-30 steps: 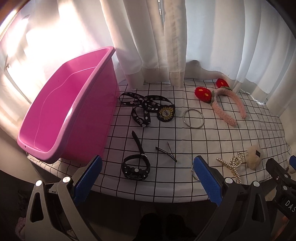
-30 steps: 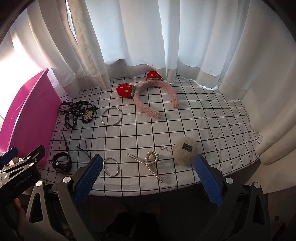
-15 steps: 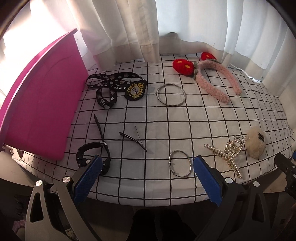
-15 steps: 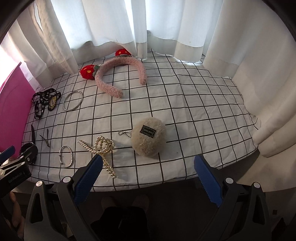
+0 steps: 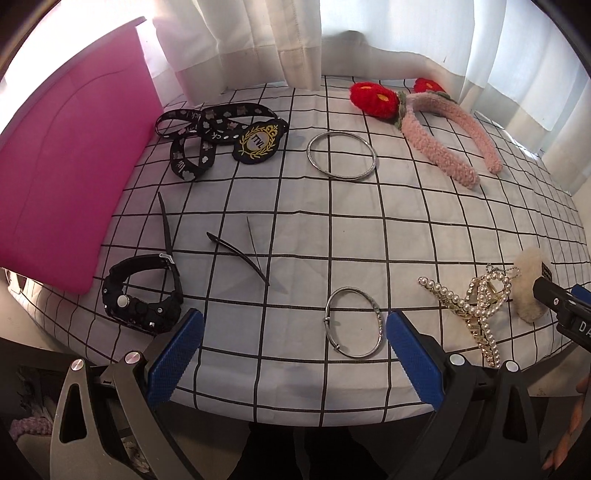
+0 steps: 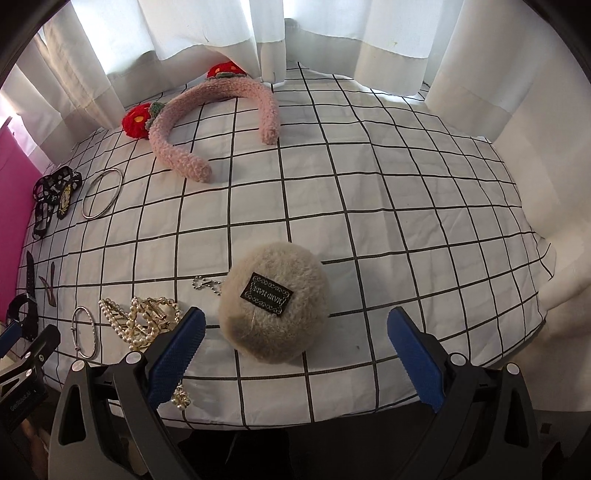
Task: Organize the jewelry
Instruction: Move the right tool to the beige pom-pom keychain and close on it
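Jewelry lies on a grid-patterned cloth. In the left wrist view my open left gripper (image 5: 293, 350) is low at the table's front edge, just before a small silver bangle (image 5: 352, 326). A black watch (image 5: 142, 291), a black hair clip (image 5: 238, 256), a large bangle (image 5: 341, 155), black ribbons with a badge (image 5: 221, 136), a pink strawberry headband (image 5: 439, 133) and a pearl claw clip (image 5: 472, 306) lie around. My open right gripper (image 6: 295, 350) is empty, just before a beige pompom (image 6: 273, 302).
A pink bin (image 5: 70, 162) stands at the table's left. White curtains (image 6: 258, 33) hang behind the table. The cloth's right half (image 6: 424, 221) is bare. The right gripper's tip shows in the left wrist view (image 5: 561, 302).
Both grippers moved forward and lower toward the table. The small bangle and the pompom now sit larger and closer between the open fingers. Nothing was picked up.
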